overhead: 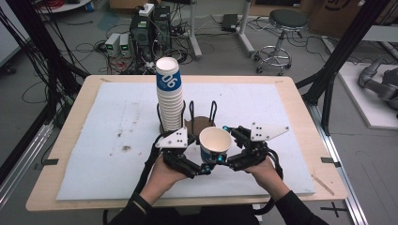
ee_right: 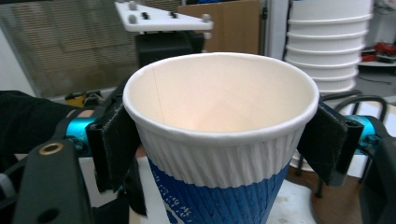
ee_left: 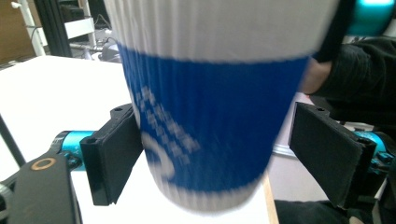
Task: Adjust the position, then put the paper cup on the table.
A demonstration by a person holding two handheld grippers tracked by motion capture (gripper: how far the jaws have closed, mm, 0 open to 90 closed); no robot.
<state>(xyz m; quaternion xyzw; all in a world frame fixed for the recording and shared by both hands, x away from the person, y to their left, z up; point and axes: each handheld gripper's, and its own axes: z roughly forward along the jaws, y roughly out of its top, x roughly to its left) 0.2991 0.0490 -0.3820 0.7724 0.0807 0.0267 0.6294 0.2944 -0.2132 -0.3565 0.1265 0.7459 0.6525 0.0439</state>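
cup (overhead: 215, 144) pinched under rim by right claw (overhead: 224, 145) | left claw (overhead: 202, 165) spread, right pad clear of cup | risk: cup dropped or crushed in handover, stack (overhead: 169, 96) at 11 o'clock toppled

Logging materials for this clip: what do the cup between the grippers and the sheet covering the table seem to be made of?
The cup looks like paper: matte, ribbed outer wall printed with a blue band, rolled rim, and a plain off-white inside with a visible seam. The sheet looks like white felt or thin foam, soft and matte with some brown stains; which of the two is hard to tell.
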